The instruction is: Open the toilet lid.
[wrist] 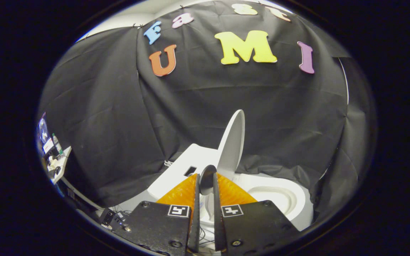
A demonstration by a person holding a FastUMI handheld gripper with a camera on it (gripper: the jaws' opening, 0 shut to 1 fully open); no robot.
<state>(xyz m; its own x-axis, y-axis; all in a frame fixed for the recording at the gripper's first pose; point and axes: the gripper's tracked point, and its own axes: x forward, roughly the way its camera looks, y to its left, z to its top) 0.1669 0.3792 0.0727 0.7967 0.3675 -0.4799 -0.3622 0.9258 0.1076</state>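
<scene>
Fingers of your gripper (206,183) sit close together with a narrow gap, gripping nothing; a small dark round part shows between their tips. Just beyond them the toilet lid (232,142) stands raised, nearly upright, above the white toilet bowl (279,199), against the black cloth wall (119,124).

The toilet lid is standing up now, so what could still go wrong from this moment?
1. The toilet lid looks raised, near upright over the open bowl. If it is not past its balance point, it may drop back shut.
2. The gripper has its fingers nearly closed just below the lid's lower edge; pulling away carelessly could catch the lid and tip it down.
</scene>
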